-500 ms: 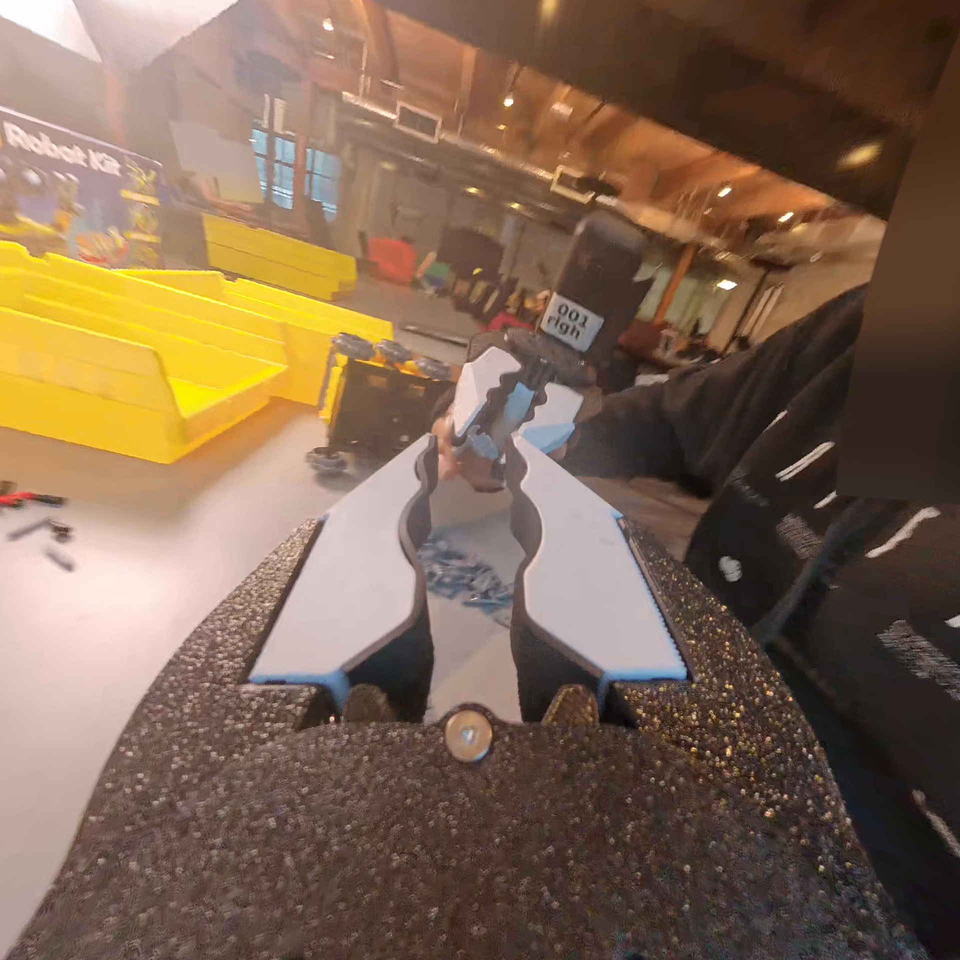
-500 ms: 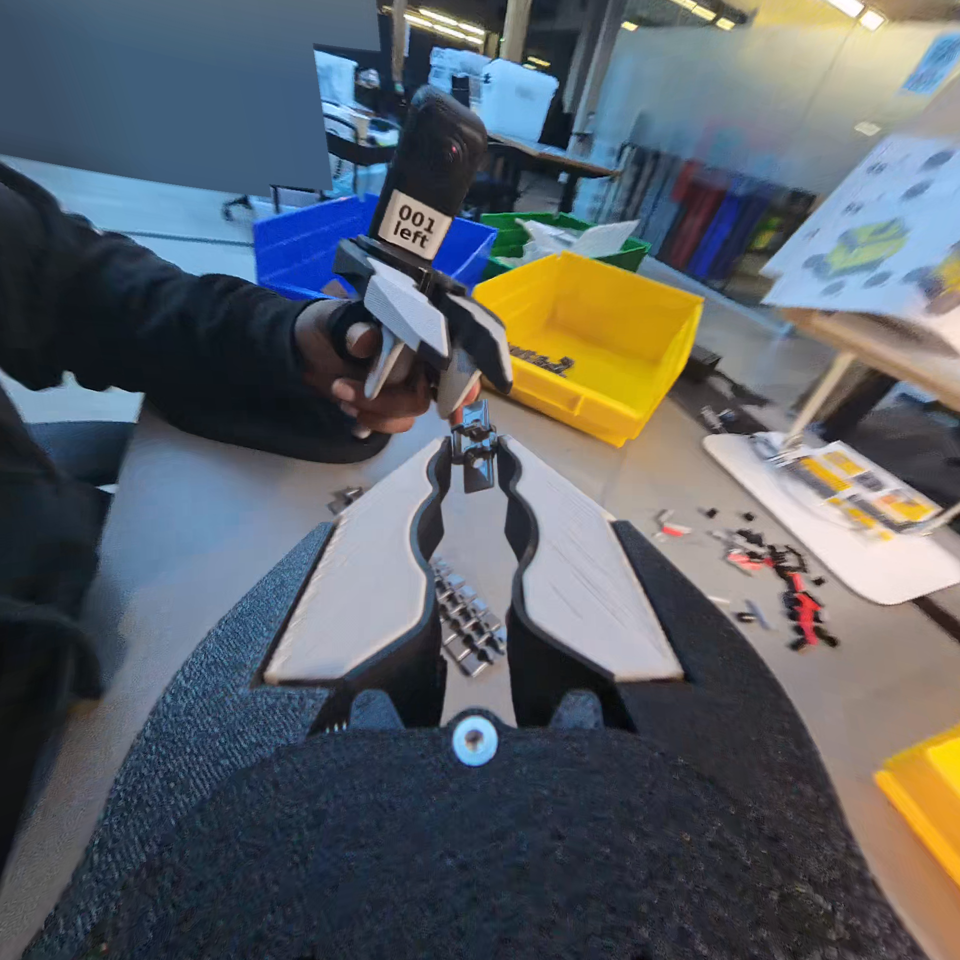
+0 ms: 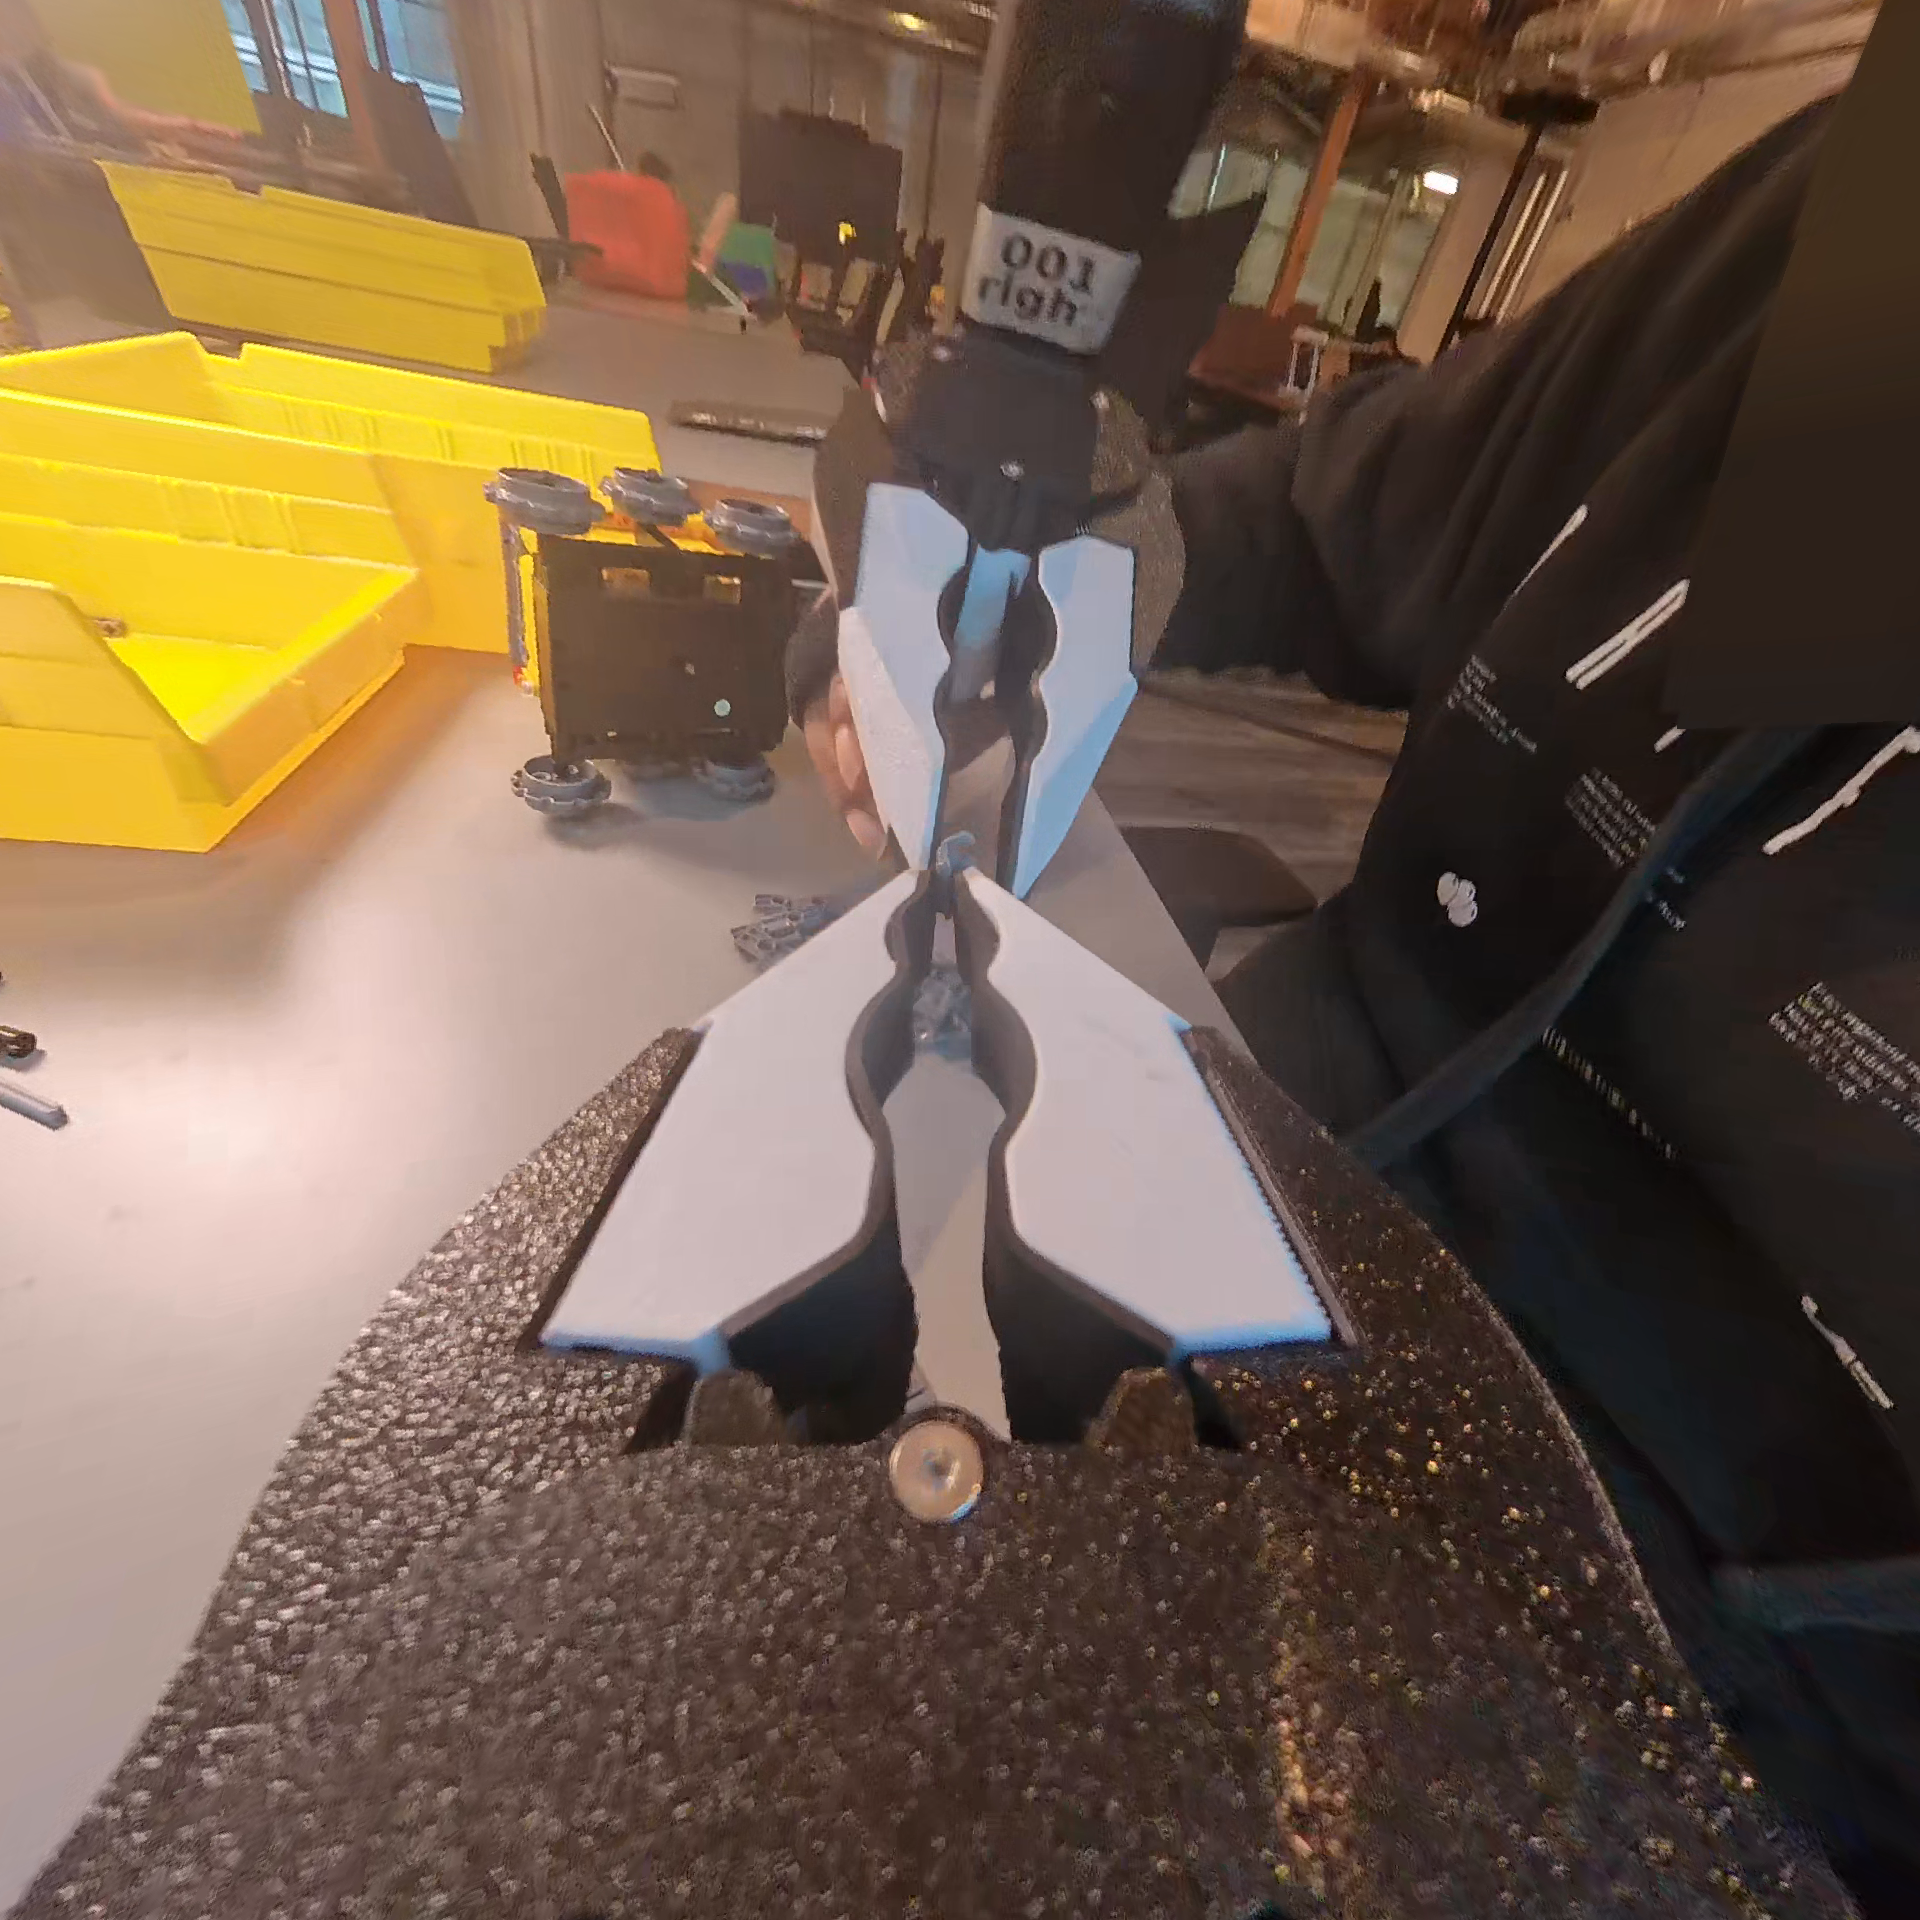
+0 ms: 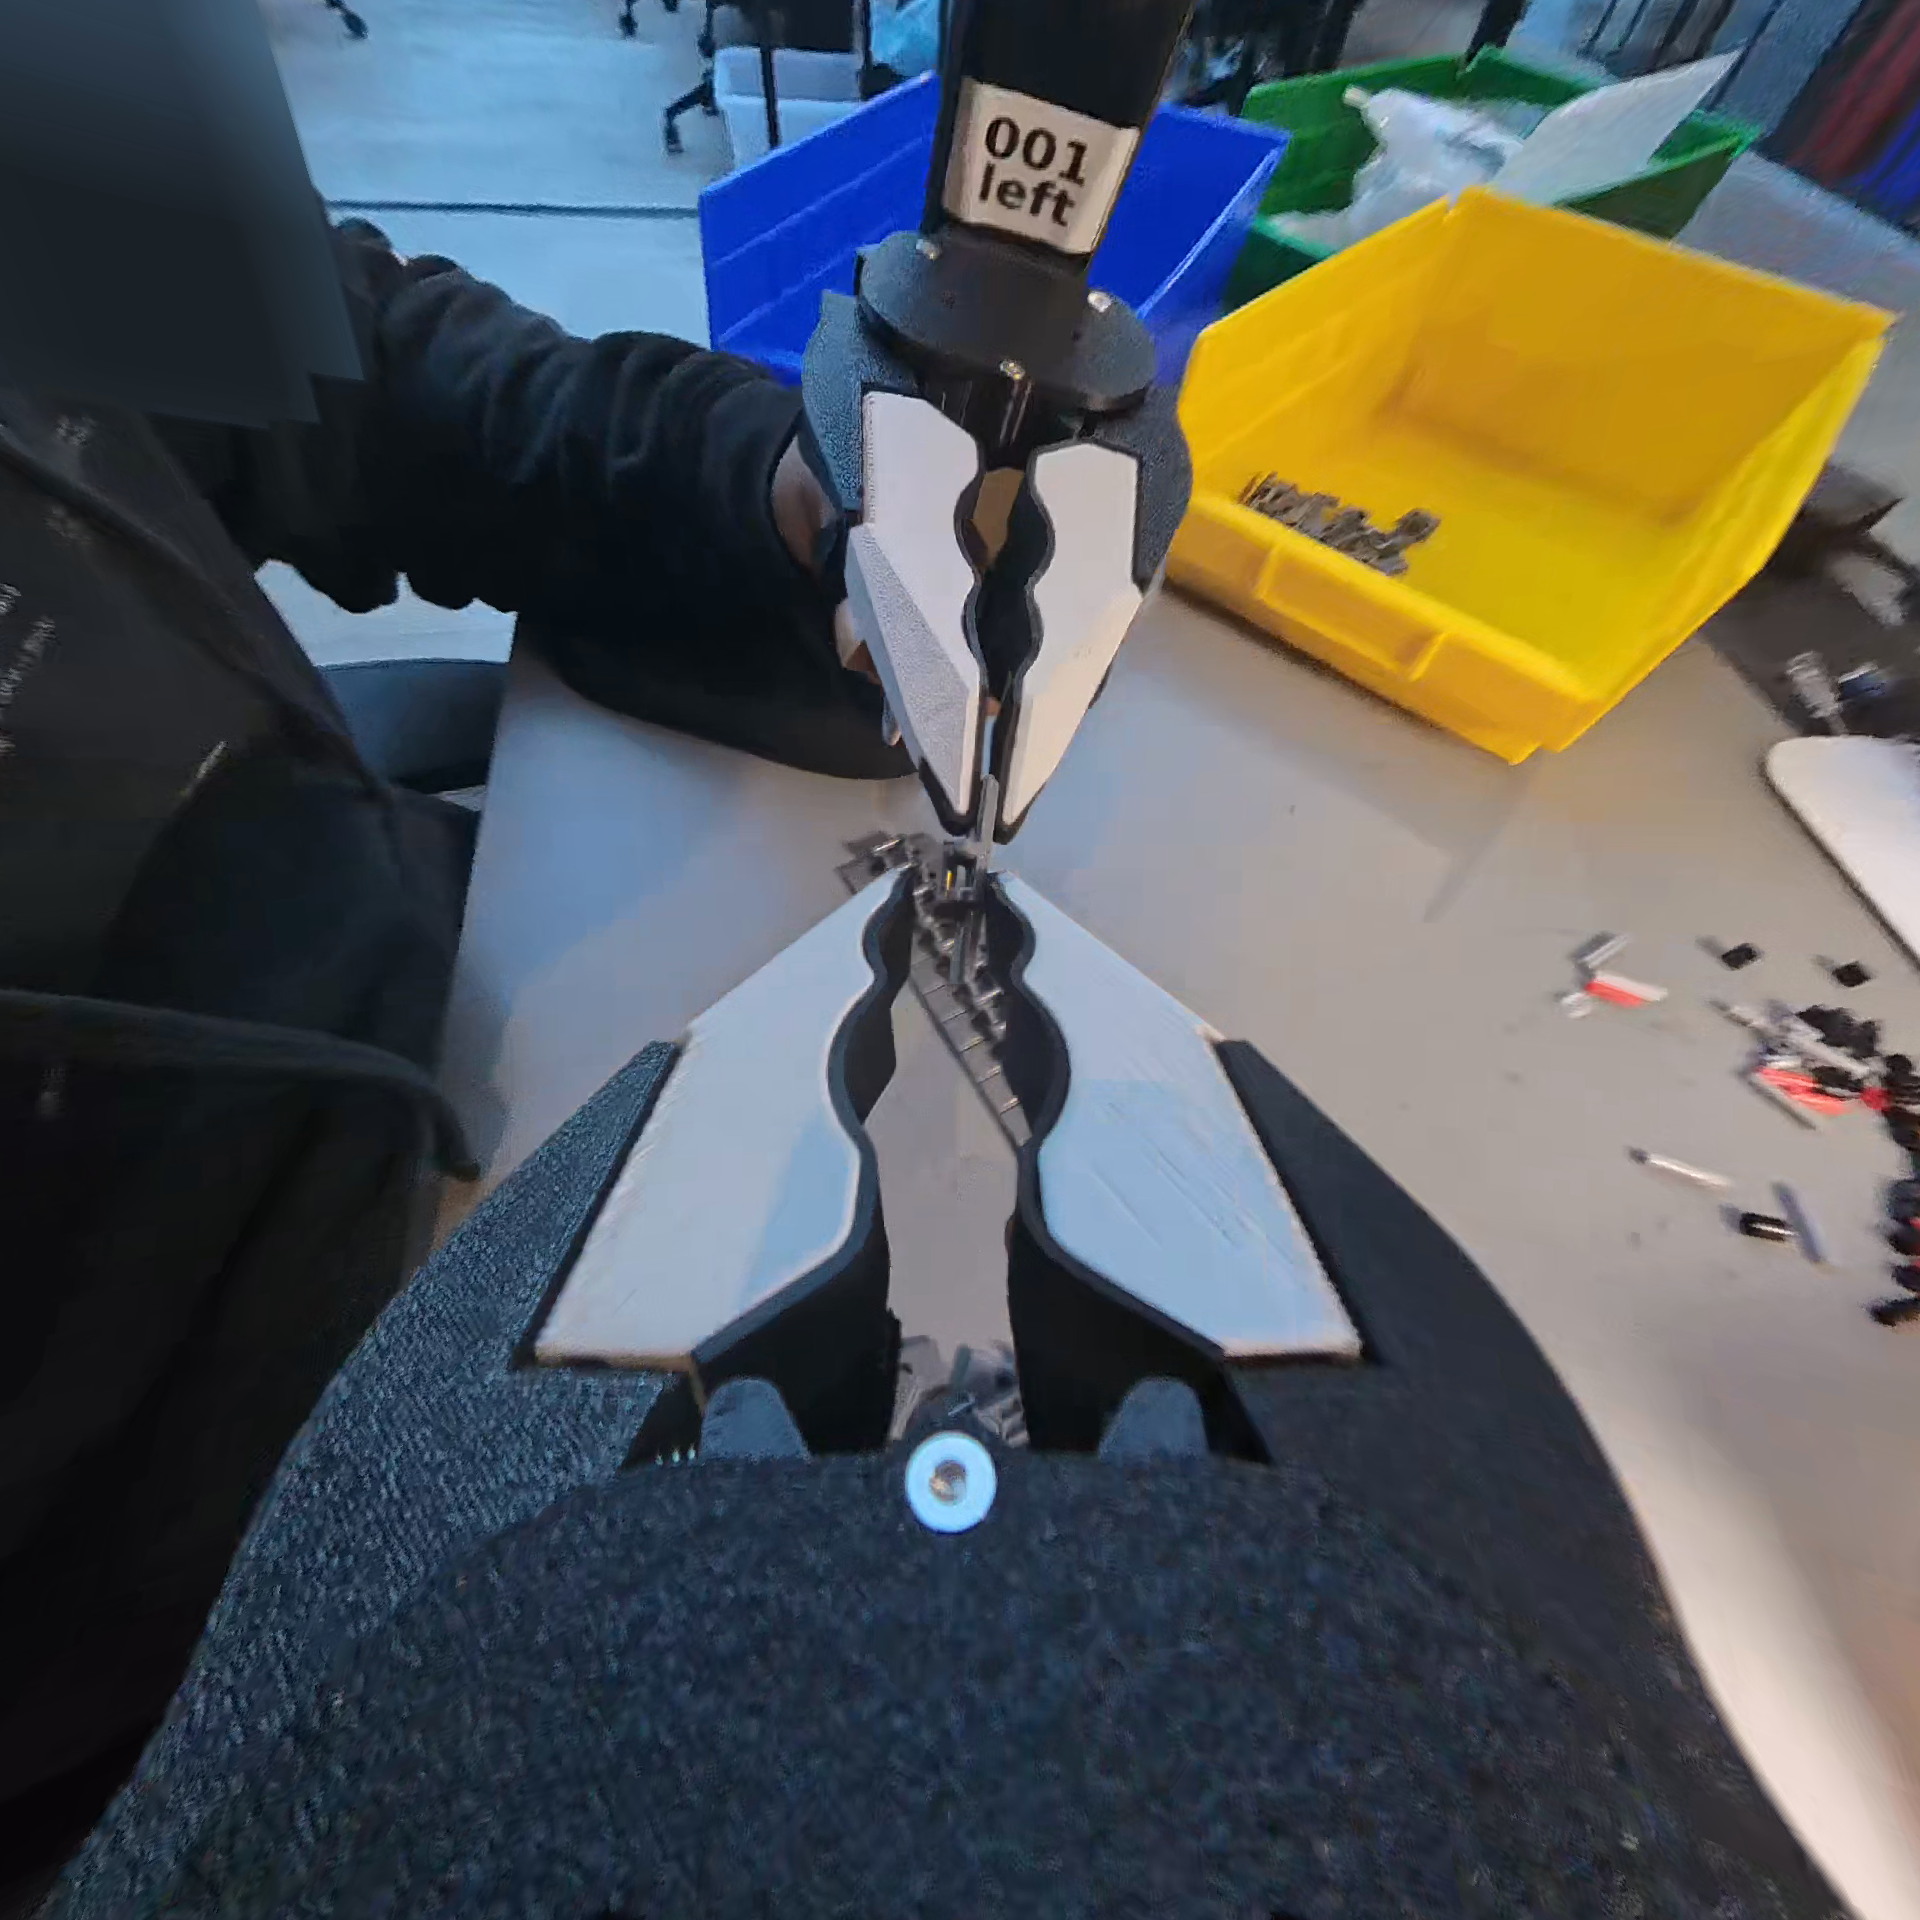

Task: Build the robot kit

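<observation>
We see the left gripper [image 3: 940,899] nearly closed, pinching a small grey link piece [image 3: 951,854], the right gripper [image 4: 951,883] clamping a grey chain strip [image 4: 961,997], tips meeting at twelve o'clock, above the grey table [image 4: 1299,883].

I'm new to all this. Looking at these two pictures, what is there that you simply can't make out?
- Small grey part pinched at the left gripper: too small to identify, left view.
- Right gripper: whether it grips that part or only touches it; fingers crowd it, right view.
- Pieces in the yellow bin: blurred.
- Red and black bits: blurred, cut by the right edge.
- Person's head: masked.
</observation>
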`<move>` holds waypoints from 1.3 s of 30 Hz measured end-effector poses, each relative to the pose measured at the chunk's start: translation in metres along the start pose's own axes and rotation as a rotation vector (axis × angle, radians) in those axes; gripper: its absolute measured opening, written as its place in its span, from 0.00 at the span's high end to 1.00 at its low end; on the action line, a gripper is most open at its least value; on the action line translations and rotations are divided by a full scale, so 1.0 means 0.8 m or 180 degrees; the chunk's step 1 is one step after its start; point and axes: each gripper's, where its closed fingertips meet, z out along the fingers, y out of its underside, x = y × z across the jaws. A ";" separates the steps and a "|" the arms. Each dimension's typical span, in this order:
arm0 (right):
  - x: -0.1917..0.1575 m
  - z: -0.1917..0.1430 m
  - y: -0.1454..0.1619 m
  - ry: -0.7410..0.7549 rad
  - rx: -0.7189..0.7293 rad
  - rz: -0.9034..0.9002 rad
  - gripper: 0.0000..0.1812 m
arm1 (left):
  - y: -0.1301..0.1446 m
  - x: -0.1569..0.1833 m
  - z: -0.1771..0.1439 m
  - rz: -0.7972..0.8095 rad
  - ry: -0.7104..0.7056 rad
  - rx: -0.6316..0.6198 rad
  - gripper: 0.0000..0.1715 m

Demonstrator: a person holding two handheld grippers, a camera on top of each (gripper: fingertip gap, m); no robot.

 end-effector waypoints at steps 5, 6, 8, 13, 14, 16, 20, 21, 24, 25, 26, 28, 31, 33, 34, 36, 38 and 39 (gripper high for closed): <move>-0.009 0.004 0.015 -0.0268 -0.0317 0.0065 0.94 | 0.022 0.006 0.008 0.0119 0.0040 -0.0338 1.00; -0.009 0.005 0.018 -0.0283 -0.0363 0.0101 0.96 | 0.024 0.007 0.009 0.0101 0.0055 -0.0348 1.00; -0.008 0.007 0.021 -0.0285 -0.0415 0.0133 0.96 | 0.026 0.004 0.010 0.0061 0.0043 -0.0361 1.00; 0.024 0.004 0.033 -0.0069 -0.0468 0.0710 0.96 | 0.034 -0.029 0.004 -0.0057 -0.0344 -0.0449 0.97; 0.040 0.000 0.043 0.0060 -0.0504 0.0898 0.96 | 0.045 -0.041 -0.001 -0.0030 -0.0504 -0.0628 0.93; 0.069 -0.007 0.069 0.0217 -0.0606 0.1433 0.96 | 0.073 -0.060 -0.007 0.0039 -0.0747 -0.1064 0.89; 0.083 -0.004 0.112 0.0185 -0.0841 0.2126 0.96 | 0.106 -0.074 0.007 0.0116 -0.0845 -0.1592 0.89; 0.082 0.000 0.120 0.0148 -0.0902 0.2232 0.96 | 0.109 -0.077 0.013 0.0143 -0.0852 -0.1686 0.89; 0.079 0.011 0.132 0.0086 -0.1024 0.2449 0.96 | 0.113 -0.084 0.032 0.0071 -0.0846 -0.1835 0.90; 0.079 0.013 0.134 0.0084 -0.1051 0.2506 0.96 | 0.116 -0.085 0.037 -0.0001 -0.0827 -0.1873 0.90; 0.079 0.014 0.135 0.0087 -0.1075 0.2545 0.96 | 0.119 -0.086 0.042 -0.0064 -0.0826 -0.1907 0.90; 0.078 0.015 0.137 0.0094 -0.1090 0.2634 0.96 | 0.127 -0.087 0.051 -0.0159 -0.0829 -0.1963 0.88; 0.077 0.014 0.140 0.0122 -0.1122 0.2710 0.97 | 0.133 -0.091 0.058 -0.0209 -0.0945 -0.1961 0.90; 0.077 0.015 0.143 0.0156 -0.1131 0.2745 0.97 | 0.133 -0.091 0.059 -0.0223 -0.1015 -0.1954 0.90; 0.077 0.015 0.144 0.0169 -0.1143 0.2762 0.97 | 0.134 -0.091 0.059 -0.0232 -0.1062 -0.1947 0.90; 0.078 0.015 0.145 0.0212 -0.1161 0.2768 0.97 | 0.134 -0.092 0.059 -0.0223 -0.1187 -0.1939 0.91; 0.079 0.015 0.146 0.0262 -0.1175 0.2777 0.97 | 0.134 -0.091 0.060 -0.0165 -0.1296 -0.1951 0.93; 0.079 0.014 0.146 0.0279 -0.1187 0.2780 0.97 | 0.134 -0.091 0.061 -0.0149 -0.1348 -0.1955 0.93</move>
